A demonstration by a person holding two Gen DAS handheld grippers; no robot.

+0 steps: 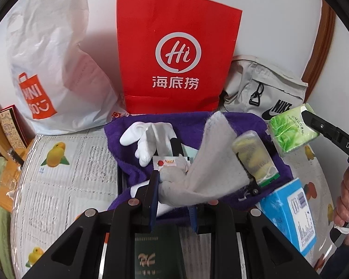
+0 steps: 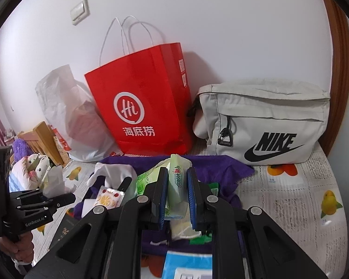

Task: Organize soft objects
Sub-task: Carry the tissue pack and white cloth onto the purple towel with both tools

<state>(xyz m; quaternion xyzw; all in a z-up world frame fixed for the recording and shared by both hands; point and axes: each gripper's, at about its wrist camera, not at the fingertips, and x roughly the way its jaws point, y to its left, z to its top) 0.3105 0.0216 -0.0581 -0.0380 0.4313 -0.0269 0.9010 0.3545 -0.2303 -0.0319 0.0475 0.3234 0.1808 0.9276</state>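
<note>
From my left wrist cam, my left hand-held gripper (image 1: 172, 190) is clenched on a grey-white cloth (image 1: 207, 162), held up over the purple towel (image 1: 244, 125) on the table (image 1: 65, 176), with a white glove (image 1: 146, 137) lying on the towel just behind and the red paper bag (image 1: 176, 53) at the wall. From the right wrist cam, my right hand-held gripper (image 2: 178, 186) is clamped on a green tissue pack (image 2: 175, 179), above that same towel, the grey Nike bag (image 2: 267, 125) off to the right.
</note>
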